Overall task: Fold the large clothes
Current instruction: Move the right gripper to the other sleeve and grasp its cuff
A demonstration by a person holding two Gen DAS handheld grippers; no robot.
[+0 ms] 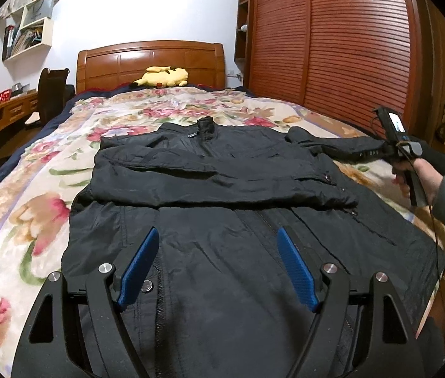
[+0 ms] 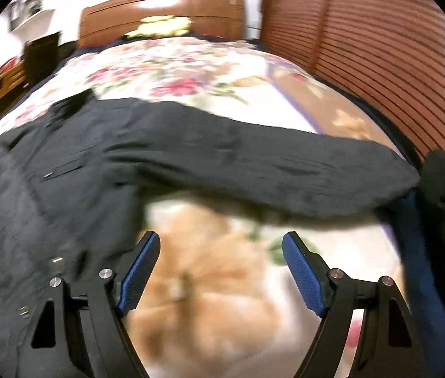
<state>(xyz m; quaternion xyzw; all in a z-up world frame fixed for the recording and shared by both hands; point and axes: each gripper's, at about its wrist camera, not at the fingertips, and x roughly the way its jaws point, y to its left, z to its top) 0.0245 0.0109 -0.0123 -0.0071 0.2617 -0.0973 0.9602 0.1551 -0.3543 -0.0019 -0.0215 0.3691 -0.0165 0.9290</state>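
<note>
A black jacket [image 1: 210,189] lies front up on the floral bedspread [image 1: 18,208], collar toward the headboard. One sleeve is folded across its chest [image 1: 222,186]. The other sleeve [image 1: 342,148] stretches out to the right. My left gripper [image 1: 217,236] hovers open over the jacket's lower front with nothing between its blue pads. In the blurred right wrist view my right gripper [image 2: 221,242] is open above bare bedspread, just below the outstretched sleeve [image 2: 285,182], with the jacket's body [image 2: 33,208] to its left. A person's hand [image 1: 420,176] holds that gripper's handle beside the sleeve's end.
A yellow plush toy [image 1: 162,77] rests against the wooden headboard [image 1: 150,60]. A slatted wooden wardrobe [image 1: 332,37] runs along the bed's right side. A desk and dark chair [image 1: 52,94] stand to the left, under a wall shelf [image 1: 27,22].
</note>
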